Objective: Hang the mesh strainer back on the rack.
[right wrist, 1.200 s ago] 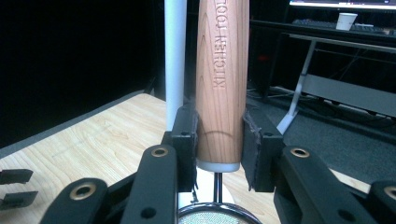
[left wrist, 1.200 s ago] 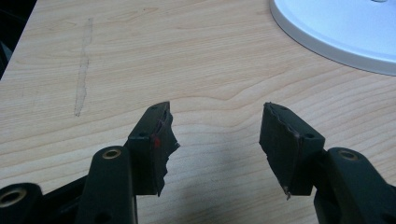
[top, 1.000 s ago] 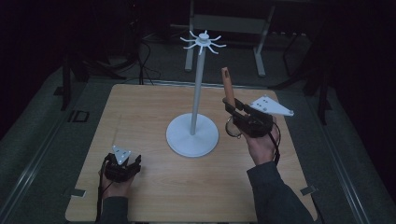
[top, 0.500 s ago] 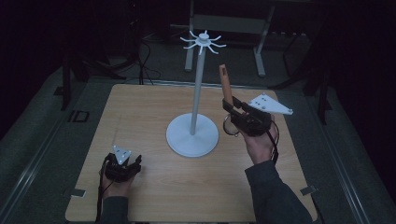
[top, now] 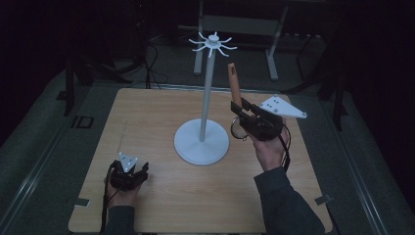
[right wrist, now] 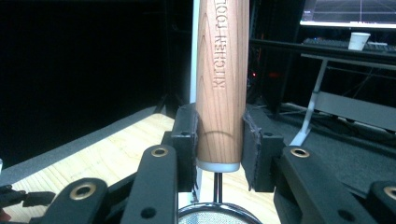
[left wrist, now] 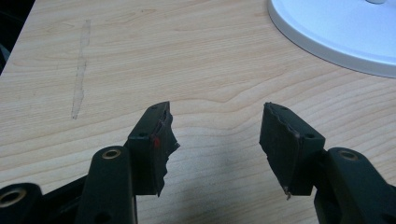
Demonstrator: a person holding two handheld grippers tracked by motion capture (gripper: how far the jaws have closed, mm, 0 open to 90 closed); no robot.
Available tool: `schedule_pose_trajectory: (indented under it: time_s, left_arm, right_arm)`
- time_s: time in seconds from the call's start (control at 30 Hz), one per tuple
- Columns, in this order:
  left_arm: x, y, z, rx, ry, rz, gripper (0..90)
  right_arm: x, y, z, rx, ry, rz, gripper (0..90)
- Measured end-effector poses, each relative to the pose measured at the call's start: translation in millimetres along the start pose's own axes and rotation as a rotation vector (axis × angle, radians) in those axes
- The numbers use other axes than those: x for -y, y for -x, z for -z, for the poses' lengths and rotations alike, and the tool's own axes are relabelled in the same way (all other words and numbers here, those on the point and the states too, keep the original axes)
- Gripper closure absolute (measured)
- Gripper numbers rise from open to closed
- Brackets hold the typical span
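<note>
the right gripper (right wrist: pixel 218 142) has its two black jaws clamped on the lower end of a light wooden handle stamped "kitchen tool" (right wrist: pixel 222 79), one pad pressed against each side. in the right gripper view the handle's long axis runs straight up toward 12 o'clock and leaves the frame at the top, so its far end is cut off there. below the jaws a white collar ends the wood, a thin metal stem drops toward 6 o'clock, and a round wire mesh strainer bowl (right wrist: pixel 218 215) is cropped by the bottom edge. in the high view the wooden handle (top: pixel 234 85) stands nearly upright above the right gripper (top: pixel 241 108), tilted slightly toward 11 o'clock, with the small mesh bowl (top: pixel 239 129) hanging under the gripper; its mesh is too dim to make out. the strainer is held in the air above the table's right half, just beside the white pole of the hook stand (top: pixel 207 93), at the pole's 3 o'clock. the person's right hand (top: pixel 268 147) grips the tool from 6 o'clock.

the left gripper (left wrist: pixel 215 140) has its jaws spread wide apart with bare wood between them, grasping nothing; the pad edges look ragged. in the high view the left gripper (top: pixel 128 172) sits low at the light wooden table's (top: pixel 147 122) 7 o'clock corner. the stand's round white base (left wrist: pixel 336 32) is cut off at 1 o'clock in the left gripper view. the room beyond the table is too dark to read.
</note>
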State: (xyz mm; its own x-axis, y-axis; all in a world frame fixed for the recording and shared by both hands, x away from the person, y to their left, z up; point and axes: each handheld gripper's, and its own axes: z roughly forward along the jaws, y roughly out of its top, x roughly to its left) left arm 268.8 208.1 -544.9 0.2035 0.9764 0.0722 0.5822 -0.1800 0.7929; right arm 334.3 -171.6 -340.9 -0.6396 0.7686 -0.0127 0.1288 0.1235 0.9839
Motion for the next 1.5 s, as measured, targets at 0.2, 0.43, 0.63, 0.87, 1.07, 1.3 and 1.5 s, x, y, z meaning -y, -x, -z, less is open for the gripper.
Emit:
schedule_pose_trajectory:
  time_s: [0.2,0.43,0.63,0.87,1.07,1.3,1.5]
  left_arm:
    - [-0.1,0.1,-0.2,0.0,-0.001,-0.001,44.0]
    - [-0.1,0.1,-0.5,0.001,-0.003,0.0,43.9]
    - [-0.1,0.3,-0.8,0.003,-0.005,0.001,43.7]
    - [-0.1,0.1,-0.8,0.002,-0.004,0.001,43.7]
    - [-0.2,0.1,-0.7,0.003,-0.004,0.001,43.7]
    - [-0.2,0.1,-0.8,0.002,-0.004,0.001,43.6]
    - [-0.2,0.1,-0.7,0.002,-0.004,0.001,43.7]
  right_arm:
    - [-4.9,-3.4,0.7,-0.011,0.027,0.011,69.1]
    - [-11.2,-5.3,0.1,-0.015,0.05,0.008,69.1]
    - [-16.0,-6.5,0.1,-0.012,0.065,0.014,69.1]
    - [-20.2,-7.0,-1.7,-0.007,0.071,0.016,69.1]
    - [-24.9,-5.9,-6.6,-0.002,0.07,0.009,69.1]
    - [-27.5,-5.1,-11.6,-0.01,0.064,0.003,69.1]
    - [-28.6,-4.3,-14.0,-0.013,0.06,-0.007,69.1]
